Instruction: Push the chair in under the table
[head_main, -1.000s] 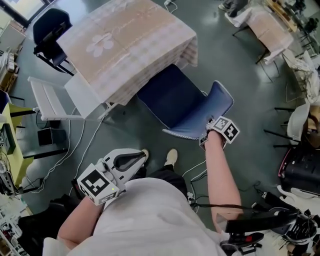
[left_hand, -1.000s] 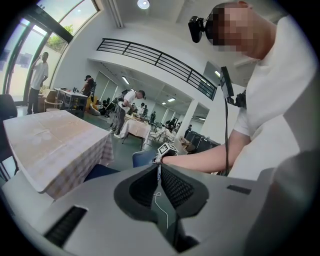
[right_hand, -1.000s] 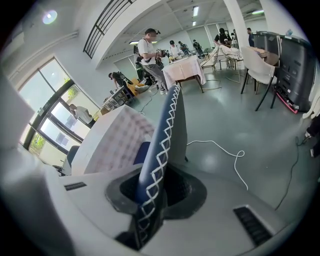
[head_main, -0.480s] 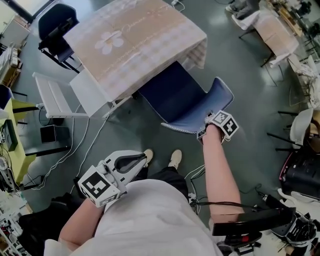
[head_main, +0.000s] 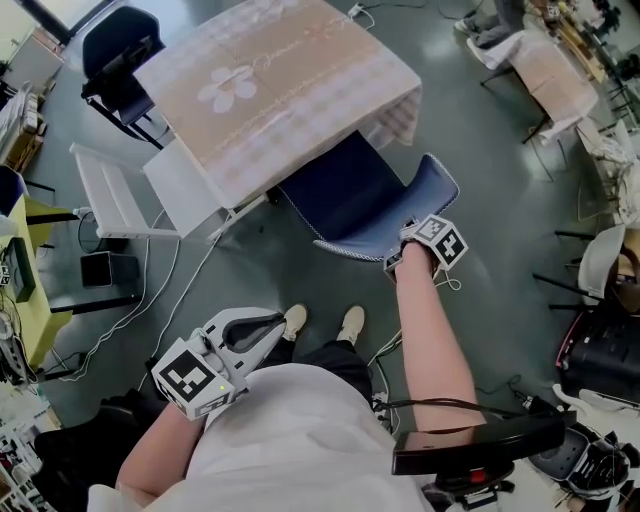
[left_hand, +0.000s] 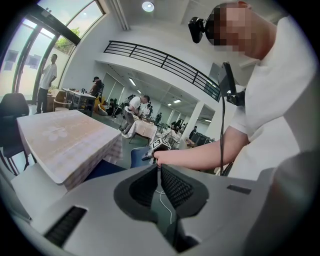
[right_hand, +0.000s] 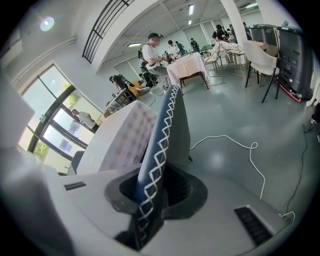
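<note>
A blue chair (head_main: 345, 205) with white stitching stands at the near side of the table (head_main: 270, 85), which wears a pale checked cloth. Part of its seat lies under the cloth's hanging edge. My right gripper (head_main: 405, 252) is shut on the side edge of the chair's backrest (head_main: 432, 200). In the right gripper view that stitched edge (right_hand: 167, 130) runs up from between the jaws of the right gripper (right_hand: 156, 182). My left gripper (head_main: 285, 322) hangs low by my body, away from the chair. In the left gripper view the left gripper (left_hand: 156, 167) is shut on nothing.
A white slatted chair (head_main: 105, 195) and a dark chair (head_main: 115, 55) stand at the table's left side. Cables (head_main: 150, 290) trail over the grey floor. My feet (head_main: 350, 320) are just behind the blue chair. More tables (head_main: 555, 75) and black gear (head_main: 600, 350) are to the right.
The blue chair has slid toward the table, its seat going further under the cloth, with my right gripper on its back. My feet and left gripper followed a little.
</note>
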